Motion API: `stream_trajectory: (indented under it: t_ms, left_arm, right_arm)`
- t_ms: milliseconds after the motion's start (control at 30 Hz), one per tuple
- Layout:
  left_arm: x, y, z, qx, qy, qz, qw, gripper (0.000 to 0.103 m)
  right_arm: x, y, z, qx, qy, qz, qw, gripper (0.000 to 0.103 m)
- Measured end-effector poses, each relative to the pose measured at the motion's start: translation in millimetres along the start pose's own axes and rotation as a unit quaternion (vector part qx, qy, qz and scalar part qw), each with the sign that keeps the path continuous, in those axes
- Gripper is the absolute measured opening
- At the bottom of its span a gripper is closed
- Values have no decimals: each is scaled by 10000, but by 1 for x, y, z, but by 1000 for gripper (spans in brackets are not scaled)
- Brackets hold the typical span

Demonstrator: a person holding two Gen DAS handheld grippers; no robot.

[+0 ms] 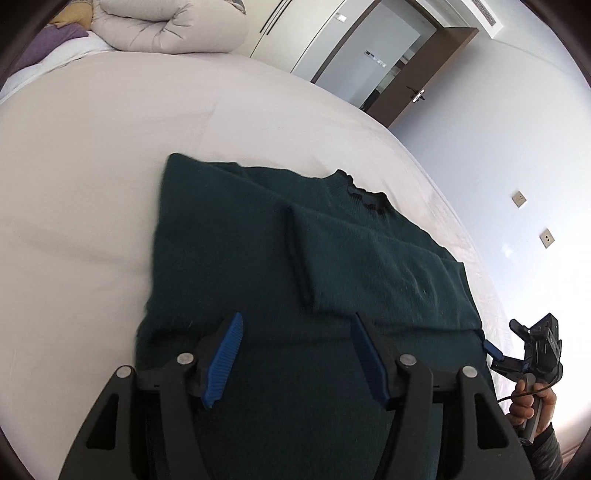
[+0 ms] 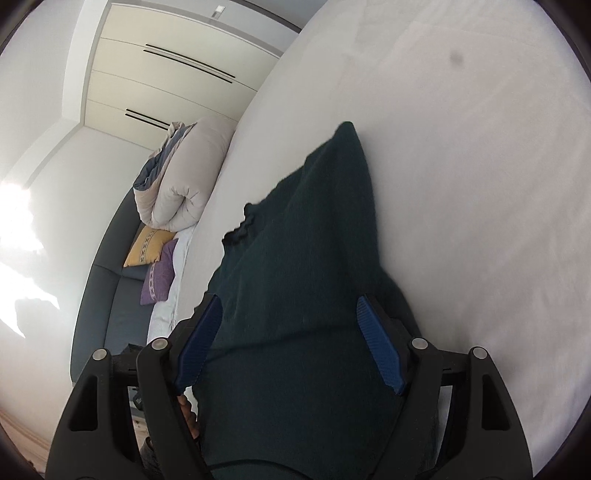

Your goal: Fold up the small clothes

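The left gripper (image 1: 297, 360) hangs just above the near part of the sweater (image 1: 258, 258), its blue pads (image 1: 223, 363) spread wide with nothing between them but the knit below. The right gripper (image 2: 288, 345) is likewise spread wide over the sweater (image 2: 295, 277), grasping nothing. In the left view the right gripper (image 1: 496, 354) shows at the sweater's right edge, a hand (image 1: 530, 402) wrapped round its handle; from that angle I cannot tell how far its jaws stand apart.

The sweater is dark green and lies flat on the bed (image 1: 92, 166), on a white sheet. One sleeve (image 1: 351, 258) is folded across the chest, its cuff edge lying about mid-body. The frilled collar (image 1: 365, 192) points toward the far right side of the bed, close to the mattress edge. The left side of the garment looks blurred.

Farther off, a rolled beige duvet (image 1: 170, 26) sits at the head of the bed, with a yellow cushion (image 2: 149, 245) and a purple cushion (image 2: 160, 273) beside it. Behind these stand a pale wardrobe (image 2: 166, 74) and, in the left view, a brown door (image 1: 417, 77) standing ajar in a white wall.
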State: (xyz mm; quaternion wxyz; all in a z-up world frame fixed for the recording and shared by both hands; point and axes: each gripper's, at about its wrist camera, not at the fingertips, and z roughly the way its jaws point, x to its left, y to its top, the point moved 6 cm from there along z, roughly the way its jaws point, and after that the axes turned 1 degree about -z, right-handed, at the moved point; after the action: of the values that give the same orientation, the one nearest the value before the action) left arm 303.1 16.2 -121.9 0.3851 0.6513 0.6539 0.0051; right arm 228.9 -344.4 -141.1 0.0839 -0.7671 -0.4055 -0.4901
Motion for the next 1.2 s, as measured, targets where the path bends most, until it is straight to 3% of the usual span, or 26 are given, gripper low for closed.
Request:
stream_trajectory:
  t_ms: [133, 233, 400, 600, 767, 933, 1100, 1200]
  left_arm:
    - [14, -49, -59, 22, 110, -60, 9999, 77]
    - [30, -90, -93, 217, 126, -296, 9992, 78]
    - [48, -155, -128, 600, -323, -831, 9942, 78]
    - [48, -191, -146, 829, -866, -1256, 9848, 77]
    - [41, -200, -144, 1184, -1326, -1513, 9724, 76]
    - [46, -206, -141, 1403, -1505, -1853, 9609, 63]
    - [67, -216, -141, 1480, -1593, -2477, 9441, 28]
    - [68, -221, -139, 1471, -1684, -2666, 9375, 27]
  right_arm:
    - [-6, -53, -58, -50, -254, -69, 9996, 75]
    - [-10, -93, -95, -29, -307, -115, 9995, 75]
    - [-21, -152, -138, 128, -319, -26, 9994, 75]
    - [-34, -203, -169, 229, -220, 149, 9994, 75]
    - [-36, -222, -188, 278, -134, 294, 9991, 75]
    - [-41, -237, -204, 307, -24, 427, 9986, 75]
    - [-40, -236, -207, 353, 53, 506, 9981, 75]
    - [-40, -238, -207, 436, 34, 498, 9978, 75]
